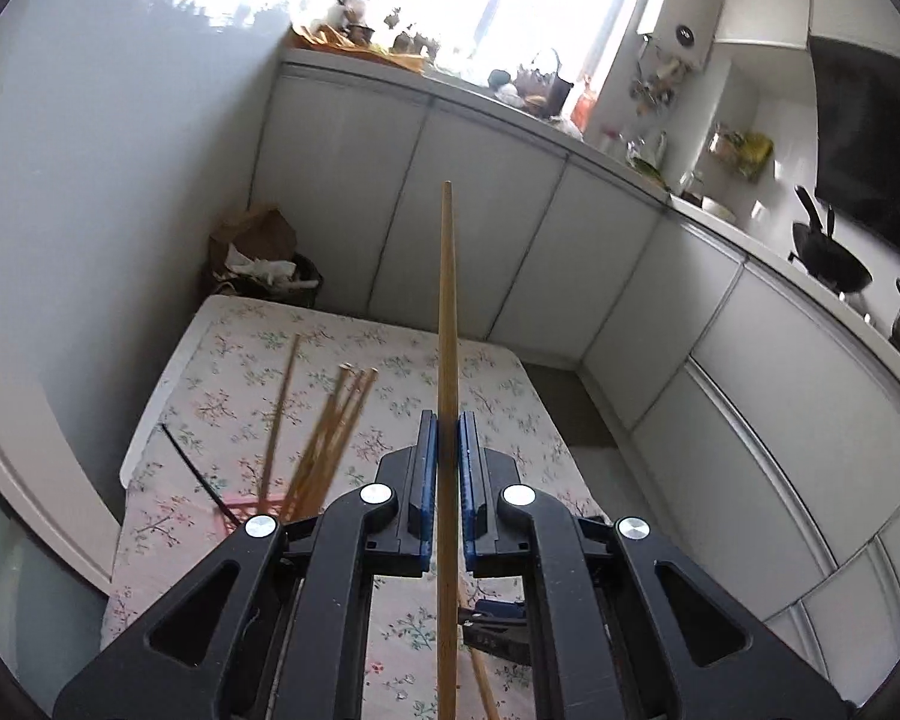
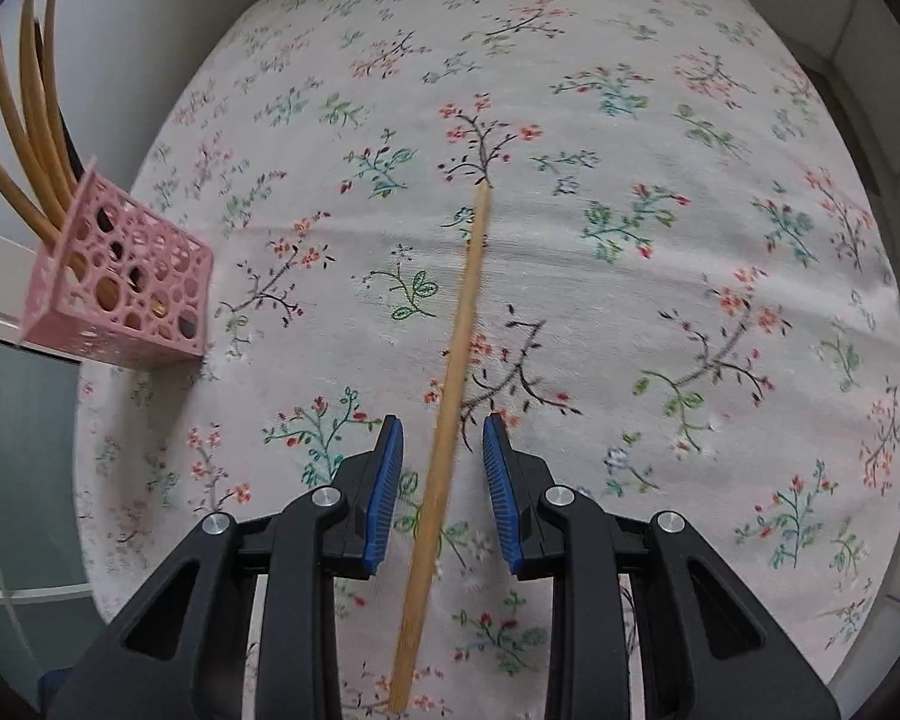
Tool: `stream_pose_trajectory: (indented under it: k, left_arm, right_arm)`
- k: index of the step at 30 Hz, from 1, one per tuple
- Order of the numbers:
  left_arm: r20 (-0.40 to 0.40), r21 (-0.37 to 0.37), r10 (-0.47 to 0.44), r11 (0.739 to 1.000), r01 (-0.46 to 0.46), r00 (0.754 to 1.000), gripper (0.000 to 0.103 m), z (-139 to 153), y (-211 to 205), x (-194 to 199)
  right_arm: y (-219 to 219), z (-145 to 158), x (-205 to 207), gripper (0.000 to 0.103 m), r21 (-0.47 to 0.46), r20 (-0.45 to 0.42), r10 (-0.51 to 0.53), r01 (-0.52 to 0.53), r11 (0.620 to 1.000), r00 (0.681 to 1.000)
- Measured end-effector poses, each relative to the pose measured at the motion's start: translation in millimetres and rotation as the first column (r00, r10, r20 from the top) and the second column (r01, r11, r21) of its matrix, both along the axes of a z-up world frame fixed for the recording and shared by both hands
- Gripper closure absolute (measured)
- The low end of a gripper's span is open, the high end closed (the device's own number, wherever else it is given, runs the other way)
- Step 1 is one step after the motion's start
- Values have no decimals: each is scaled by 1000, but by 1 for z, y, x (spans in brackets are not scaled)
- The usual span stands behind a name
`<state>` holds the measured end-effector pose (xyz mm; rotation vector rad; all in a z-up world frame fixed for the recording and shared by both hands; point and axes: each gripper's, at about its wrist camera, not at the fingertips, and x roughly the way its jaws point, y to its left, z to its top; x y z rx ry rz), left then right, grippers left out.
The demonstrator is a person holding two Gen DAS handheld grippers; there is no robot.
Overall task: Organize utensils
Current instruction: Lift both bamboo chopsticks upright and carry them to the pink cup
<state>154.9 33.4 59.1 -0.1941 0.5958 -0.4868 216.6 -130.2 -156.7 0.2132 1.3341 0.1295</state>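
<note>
While both cameras look down on a table under a floral cloth (image 2: 660, 120), each shows us something the other does not. At about nine o'clock in the right wrist view stands a pink lattice holder (image 2: 126, 276), near the cloth's edge, with a bundle of bamboo chopsticks (image 2: 30, 120) fanning up out of it toward eleven o'clock. From the left wrist view we see only a sliver of that pink holder (image 1: 252, 507) at about eight o'clock, behind the gripper body, with the same chopsticks (image 1: 330, 426) rising from it, blurred. Only the left wrist view shows us the room beyond: white cabinets (image 1: 480, 228) across the middle, a bin stuffed with paper (image 1: 264, 264) at ten o'clock, and a black wok (image 1: 828, 258) at three o'clock on the counter.

Our left gripper (image 1: 448, 444) has its blue pads pressed together on a single chopstick (image 1: 447, 312), which runs straight up toward twelve o'clock.

Our right gripper (image 2: 443, 450) has its jaws standing apart. A loose chopstick (image 2: 456, 360) runs between the pads, touching neither, slanting from six o'clock up toward twelve; we cannot tell whether it rests on the cloth.
</note>
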Motion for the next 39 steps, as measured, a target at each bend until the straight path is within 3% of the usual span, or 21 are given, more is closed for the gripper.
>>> stream_pose_trajectory:
  k: [2, 5, 11, 17, 25, 30, 39]
  left_arm:
    - [11, -3, 11, 1000, -11, 1000, 97, 1, 4, 1]
    - [17, -5, 26, 1000, -26, 1000, 97, -1, 12, 2]
    - [41, -25, 66, 998, -65, 997, 97, -3, 30, 6]
    - [59, -30, 101, 995, -99, 993, 97, -10, 40, 12]
    - [95, -27, 123, 992, -121, 988, 97, -15, 42, 15]
    - [163, -33, 145, 989, -142, 976, 97, -24, 45, 22]
    - [271, 65, 175, 978, -200, 946, 97, -68, 39, 49]
  right_arm:
    - [9, 0, 2, 95, -58, 14, 14, -13, 998, 1000]
    - [19, 8, 1, 96, -62, 53, 17, -14, 998, 998]
    - [4, 76, -12, 96, 57, 298, -35, 19, 998, 954]
    - [-20, 110, -28, 96, 139, 467, -99, 37, 990, 879]
    - [-28, 159, -53, 96, 209, 672, -126, -23, 978, 730]
    - [-27, 170, -62, 96, 227, 731, -150, -29, 974, 665]
    - [-21, 169, -64, 96, 217, 745, -132, -51, 975, 654]
